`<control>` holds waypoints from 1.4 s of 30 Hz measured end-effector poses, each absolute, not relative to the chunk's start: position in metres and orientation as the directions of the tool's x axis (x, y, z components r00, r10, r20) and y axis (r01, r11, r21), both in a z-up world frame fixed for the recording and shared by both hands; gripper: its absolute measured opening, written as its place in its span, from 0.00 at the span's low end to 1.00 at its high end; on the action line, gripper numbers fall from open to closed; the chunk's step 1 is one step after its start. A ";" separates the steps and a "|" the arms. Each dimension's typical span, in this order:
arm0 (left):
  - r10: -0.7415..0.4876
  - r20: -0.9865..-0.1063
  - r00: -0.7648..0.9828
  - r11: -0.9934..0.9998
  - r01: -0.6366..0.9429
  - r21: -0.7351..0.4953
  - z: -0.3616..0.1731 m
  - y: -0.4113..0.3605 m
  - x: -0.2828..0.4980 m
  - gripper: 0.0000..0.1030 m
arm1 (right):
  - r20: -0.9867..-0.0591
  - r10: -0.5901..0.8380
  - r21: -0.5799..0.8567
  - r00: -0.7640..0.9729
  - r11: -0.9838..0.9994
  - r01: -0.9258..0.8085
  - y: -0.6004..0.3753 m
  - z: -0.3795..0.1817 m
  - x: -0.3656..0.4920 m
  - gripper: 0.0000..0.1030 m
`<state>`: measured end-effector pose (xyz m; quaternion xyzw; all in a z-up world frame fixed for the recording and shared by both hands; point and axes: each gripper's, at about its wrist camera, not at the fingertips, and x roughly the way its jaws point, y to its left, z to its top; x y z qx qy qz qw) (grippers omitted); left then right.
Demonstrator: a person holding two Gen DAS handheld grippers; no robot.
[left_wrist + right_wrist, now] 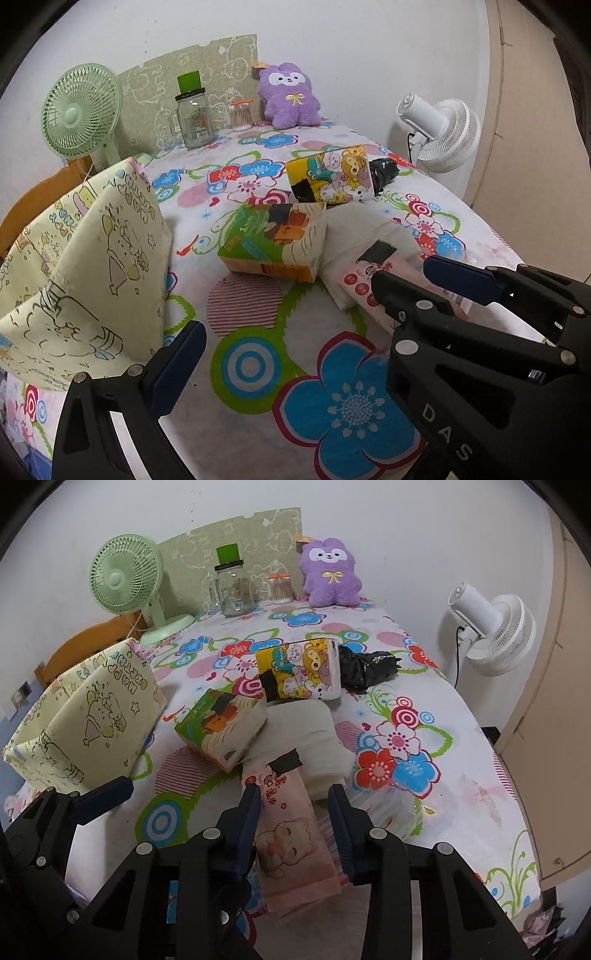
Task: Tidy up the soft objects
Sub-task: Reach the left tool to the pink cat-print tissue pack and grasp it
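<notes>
A pink tissue pack with a cat picture lies at the near table edge, between the fingers of my open right gripper, which straddles it without closing. It also shows in the left wrist view. A white tissue roll, a green-orange tissue pack and a yellow cartoon pack lie behind. A pale yellow fabric bin stands at left. My left gripper is open and empty, beside the bin; the right gripper's body covers its right side.
A flowered cloth covers the table. At the back stand a green fan, a glass jar, a cotton-swab jar and a purple plush. A black bag lies by the yellow pack. A white fan stands right.
</notes>
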<state>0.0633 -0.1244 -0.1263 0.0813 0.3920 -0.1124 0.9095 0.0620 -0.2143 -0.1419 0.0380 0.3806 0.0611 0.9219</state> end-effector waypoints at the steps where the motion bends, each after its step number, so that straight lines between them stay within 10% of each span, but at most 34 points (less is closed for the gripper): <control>1: -0.143 -0.728 0.671 0.961 0.270 0.060 -0.125 -0.125 0.063 0.98 | -0.692 0.137 0.114 0.709 0.990 -0.080 -0.215 -0.140 0.061 0.40; 27: -0.251 -0.741 0.622 0.920 0.392 0.017 -0.119 -0.198 0.064 0.98 | -0.679 0.007 0.140 0.735 0.983 0.120 -0.292 -0.133 0.042 0.56; 42: -0.240 -0.767 0.595 0.920 0.391 0.015 -0.125 -0.187 0.069 0.73 | -0.704 0.057 0.169 0.708 0.982 0.089 -0.284 -0.143 0.051 0.58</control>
